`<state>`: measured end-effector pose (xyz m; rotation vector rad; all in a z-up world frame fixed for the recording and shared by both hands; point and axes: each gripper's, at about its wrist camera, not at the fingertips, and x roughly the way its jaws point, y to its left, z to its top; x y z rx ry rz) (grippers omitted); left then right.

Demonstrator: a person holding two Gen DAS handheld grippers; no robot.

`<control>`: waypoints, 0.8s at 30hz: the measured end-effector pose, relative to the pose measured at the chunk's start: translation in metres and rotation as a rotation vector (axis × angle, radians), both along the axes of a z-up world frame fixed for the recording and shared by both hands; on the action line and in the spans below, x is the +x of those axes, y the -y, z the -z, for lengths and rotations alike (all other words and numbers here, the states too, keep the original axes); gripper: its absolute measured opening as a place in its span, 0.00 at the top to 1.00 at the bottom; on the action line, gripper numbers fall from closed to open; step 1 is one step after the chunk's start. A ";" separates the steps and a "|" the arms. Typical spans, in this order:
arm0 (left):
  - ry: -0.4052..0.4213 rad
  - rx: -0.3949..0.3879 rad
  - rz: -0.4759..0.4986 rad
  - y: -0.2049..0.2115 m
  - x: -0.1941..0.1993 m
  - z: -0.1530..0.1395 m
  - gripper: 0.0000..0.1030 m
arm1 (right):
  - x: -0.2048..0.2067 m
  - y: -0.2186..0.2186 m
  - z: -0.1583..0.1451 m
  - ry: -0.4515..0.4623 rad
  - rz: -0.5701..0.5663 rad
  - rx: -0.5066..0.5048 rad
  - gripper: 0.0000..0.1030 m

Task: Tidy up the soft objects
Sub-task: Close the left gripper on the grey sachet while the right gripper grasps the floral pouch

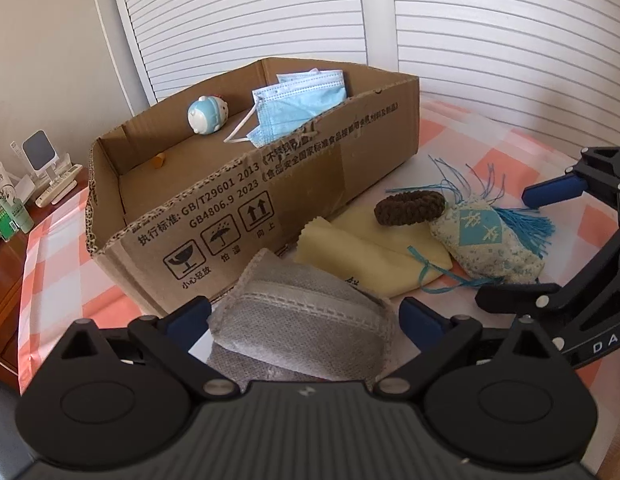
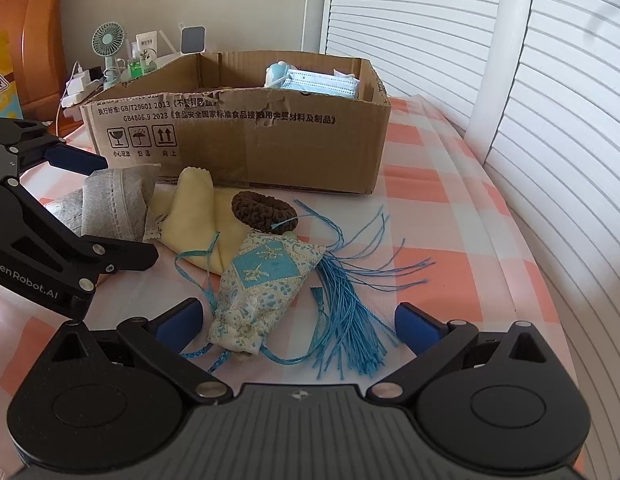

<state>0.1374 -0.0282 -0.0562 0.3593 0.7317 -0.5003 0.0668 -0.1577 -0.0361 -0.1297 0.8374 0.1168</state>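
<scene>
Two grippers, jaws wide: left gripper (image 1: 306, 316) straddles grey pouch (image 1: 302, 320) — right gripper (image 2: 298, 320) straddles sachet (image 2: 262, 284), long axis pointing forward-right.

Both fisheye views sit low and close over the checkered worktop (image 1: 58, 240), facing the cardboard box (image 1: 310, 184) at mid-frame. The left view looks from the box's left end, the right view from farther right. Both share the box (image 2: 270, 148) and the sachet (image 2: 262, 280) (image 1: 486, 240).
</scene>
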 end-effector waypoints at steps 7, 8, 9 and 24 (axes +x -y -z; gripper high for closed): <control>-0.028 -0.042 -0.005 0.000 0.002 0.000 0.23 | -0.002 0.000 0.000 0.012 -0.007 0.002 0.00; -0.028 -0.047 -0.009 0.000 0.002 -0.001 0.26 | -0.002 0.000 0.000 0.013 -0.008 0.002 0.00; -0.026 -0.050 -0.012 0.000 0.001 -0.001 0.28 | -0.003 0.000 0.000 0.014 -0.009 0.002 0.00; -0.023 -0.147 -0.099 -0.008 -0.019 -0.017 0.37 | -0.006 -0.013 -0.013 0.089 -0.102 0.025 0.18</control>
